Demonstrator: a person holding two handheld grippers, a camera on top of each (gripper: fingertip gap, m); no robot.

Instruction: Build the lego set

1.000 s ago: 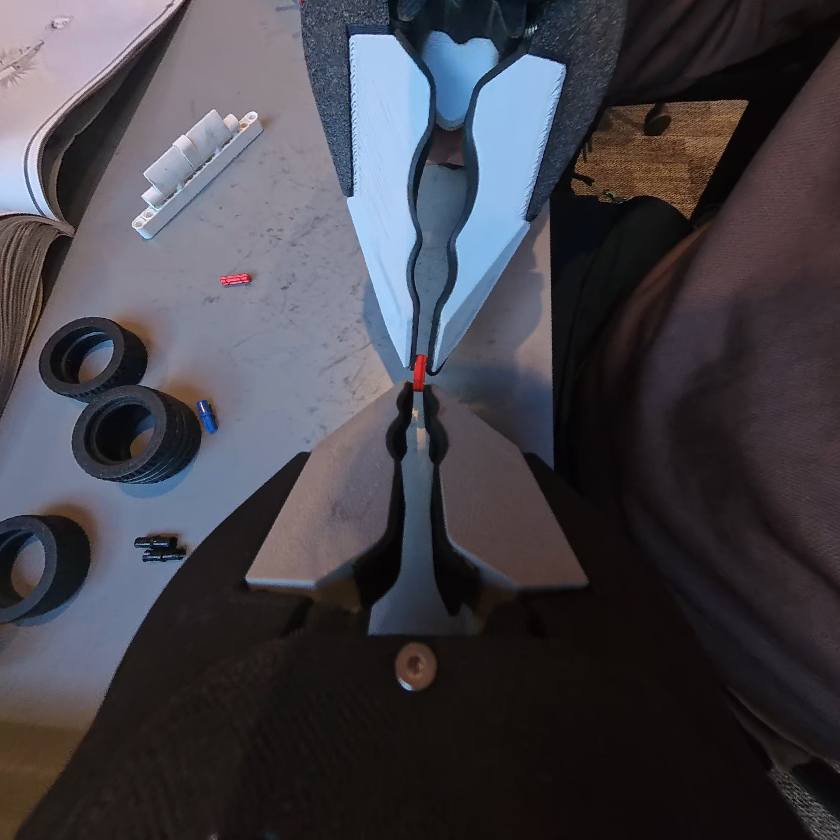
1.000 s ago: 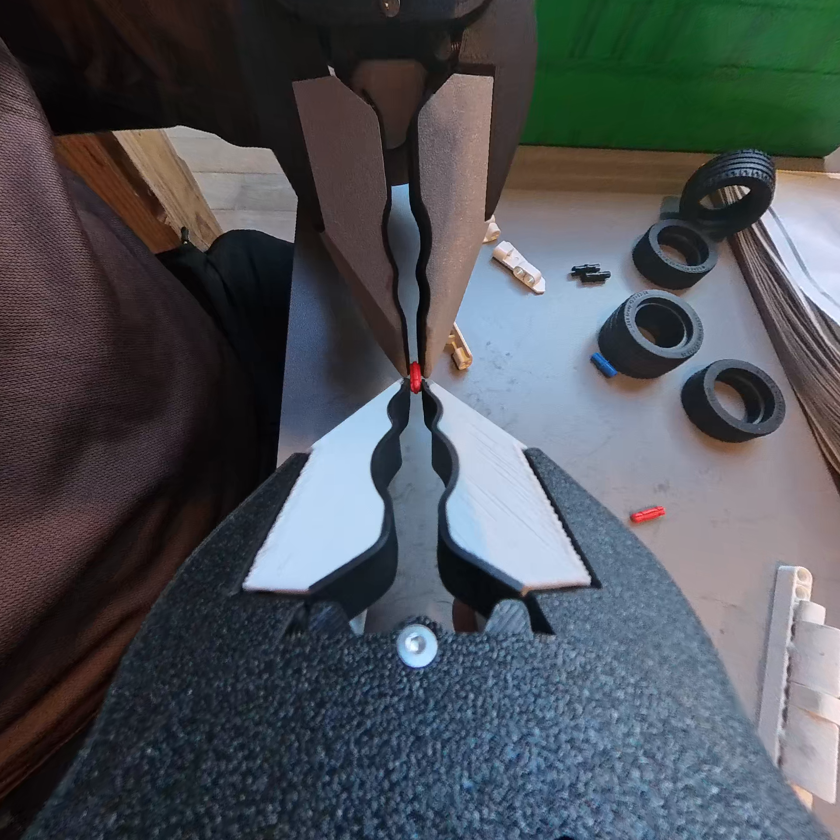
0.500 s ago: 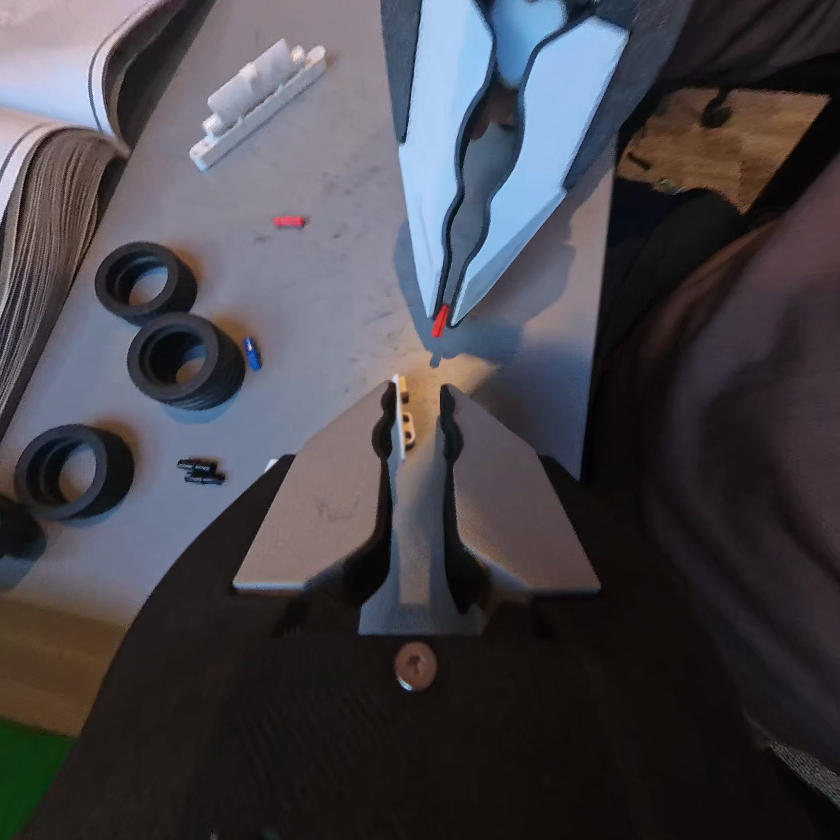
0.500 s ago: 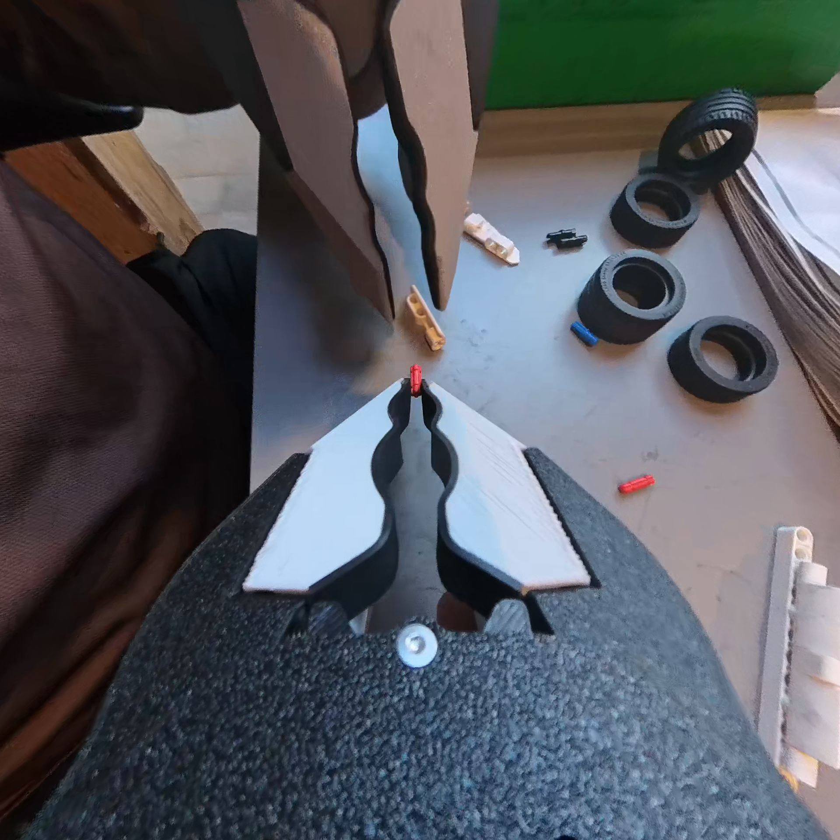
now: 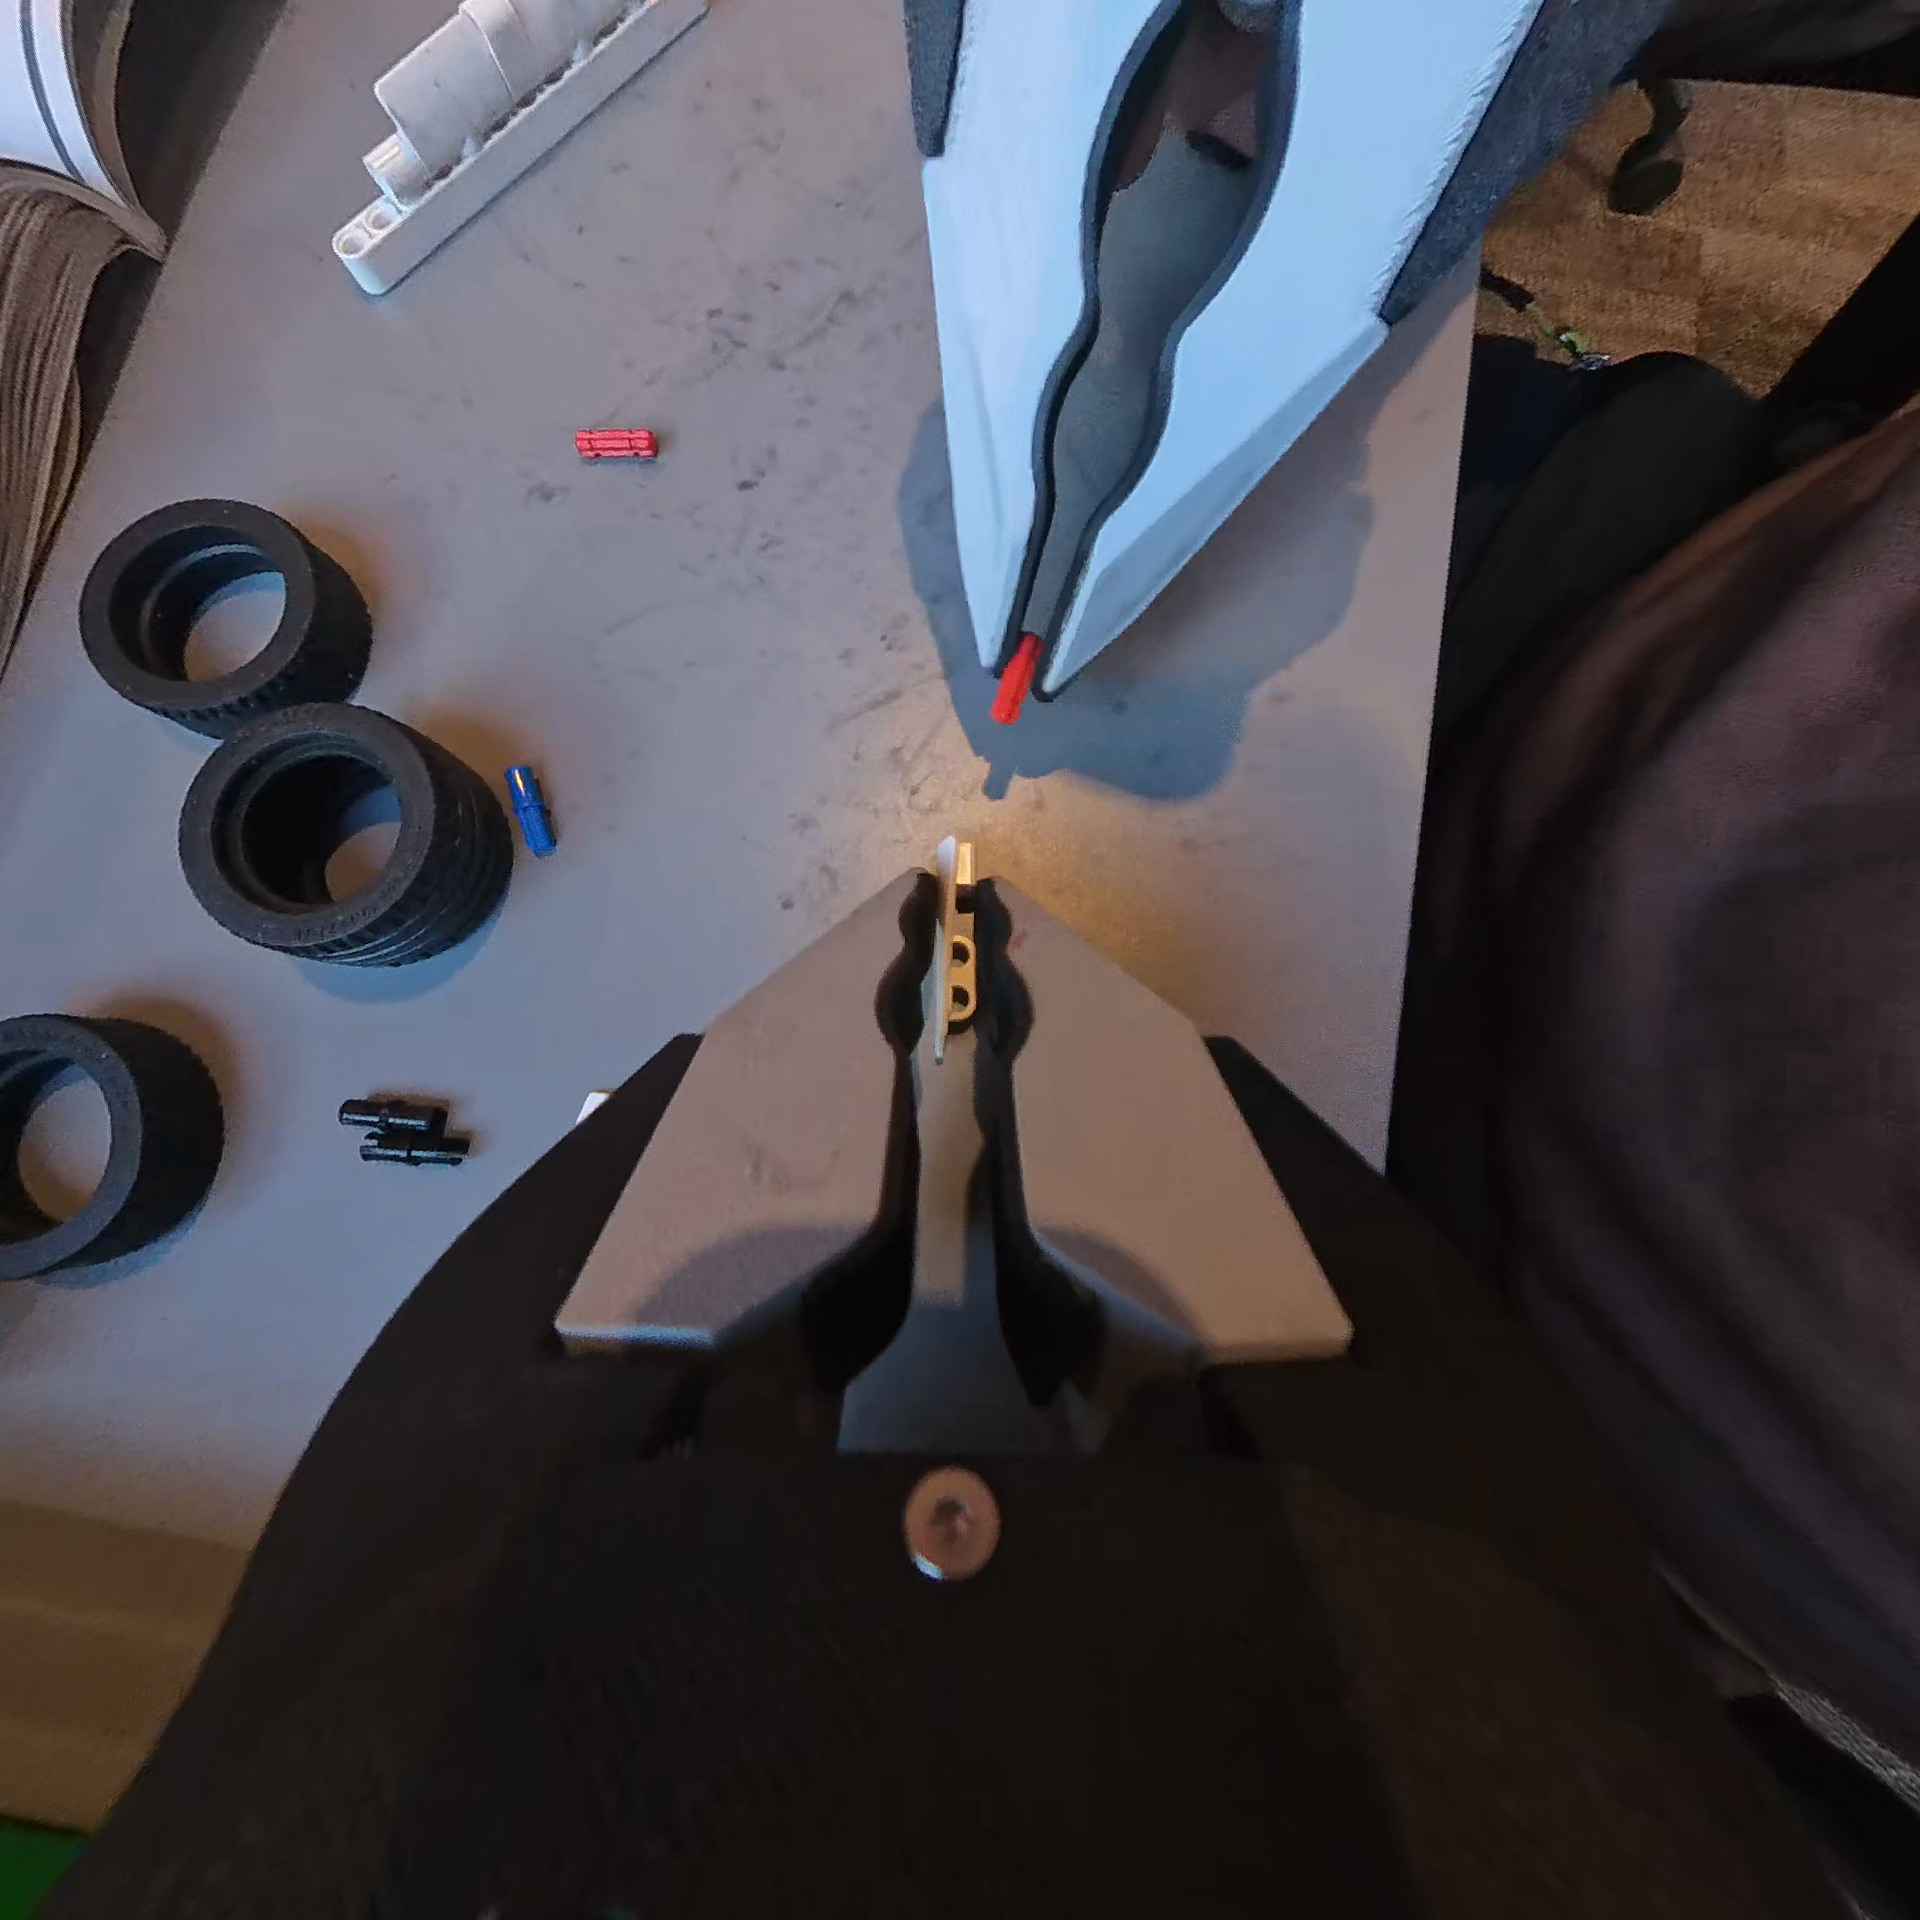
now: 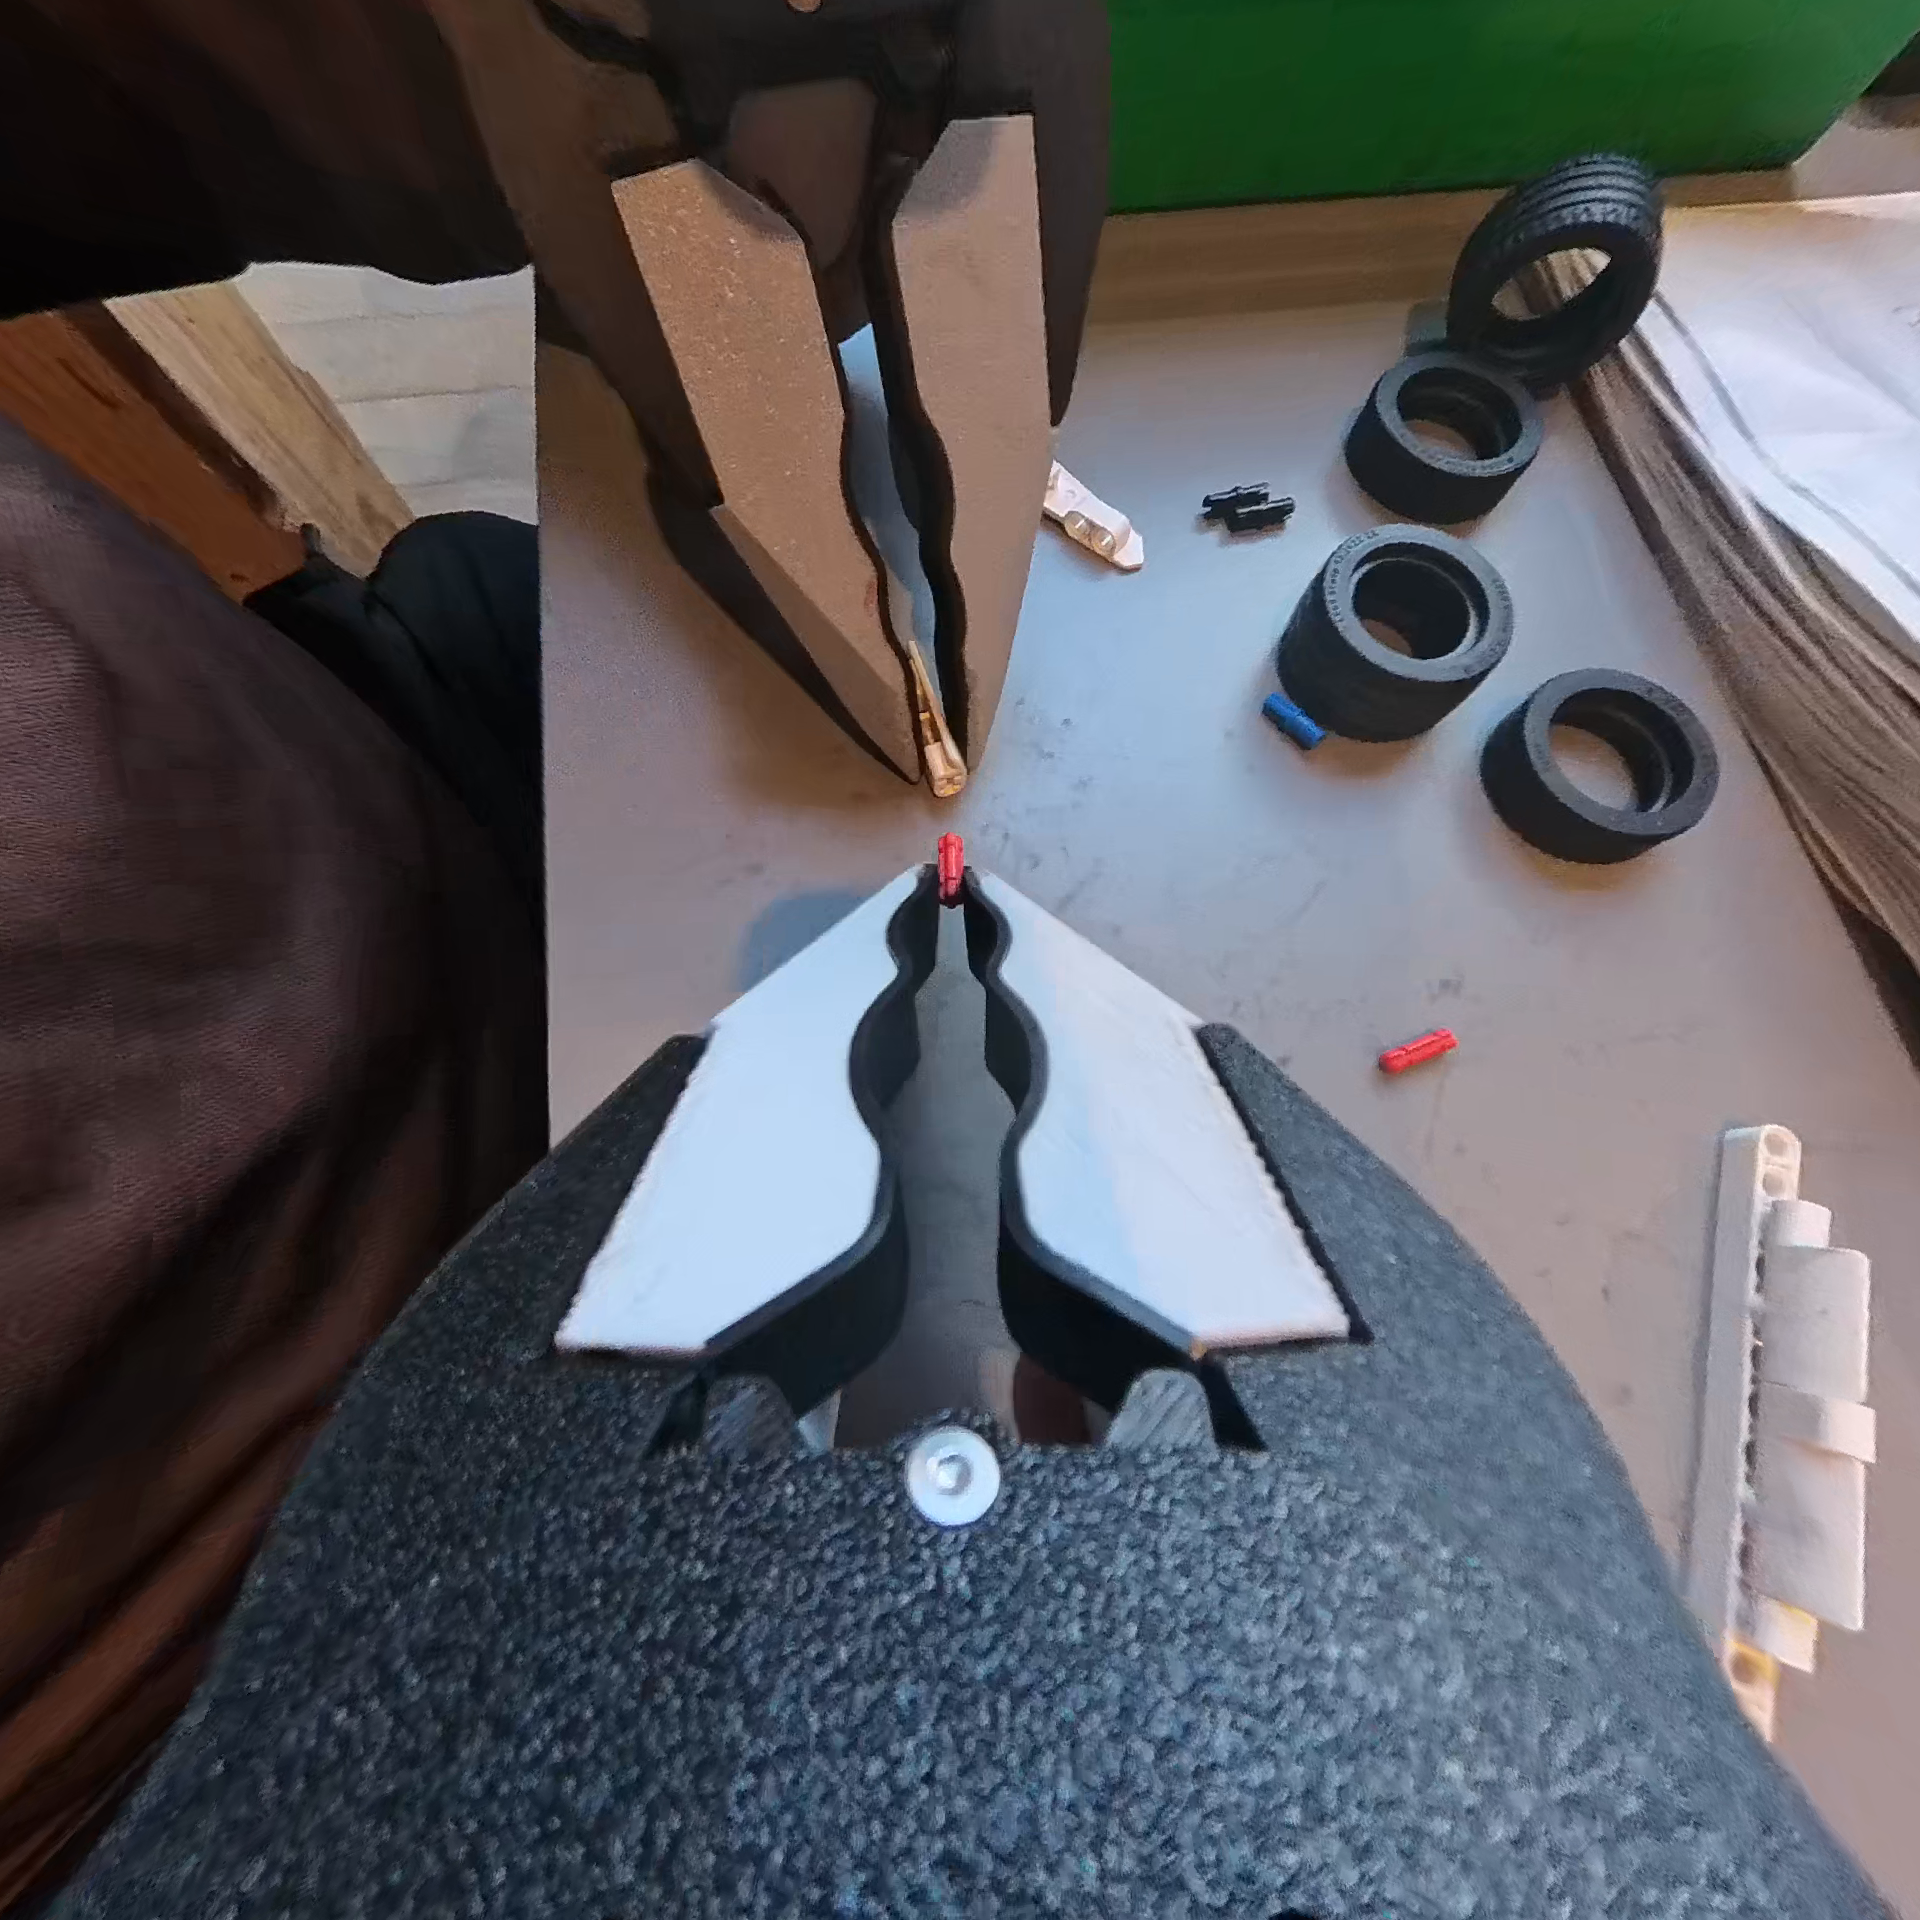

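Observation:
My left gripper point(image 5: 951, 883), with grey fingers, is shut on a small tan Lego beam point(image 5: 958, 951) with holes, low over the grey table point(image 5: 727, 644). It also shows in the right wrist view point(image 6: 940, 774), with the beam point(image 6: 940, 753) between its tips. My right gripper point(image 6: 948, 881), with white fingers, is shut on a short red pin point(image 6: 949, 864) that sticks out past its tips. In the left wrist view it point(image 5: 1023, 686) holds the pin point(image 5: 1015, 677) a short way beyond the tan beam, apart from it.
Several black tyres point(image 5: 343, 836) point(image 6: 1392, 644), a blue pin point(image 5: 530, 810), a loose red pin point(image 5: 615, 444), black pins point(image 5: 405, 1130), a second tan piece point(image 6: 1096, 525) and a white beam assembly point(image 5: 509, 135) point(image 6: 1787, 1403) lie on the table. A booklet point(image 6: 1818, 436) lies beyond them. A person's dark clothing point(image 5: 1714, 1039) borders the table edge. Both grippers' tips are close together, under 4 cm apart. The right tips stand about 15 cm off the white beam assembly point(image 6: 1787, 1403). It turns up in the left wrist view point(image 5: 508, 60) as well.
The two gripper tips met at the red pin, then drew apart. My left gripper opened over the tan beam on the table and has now shut on it. The right still holds the pin.

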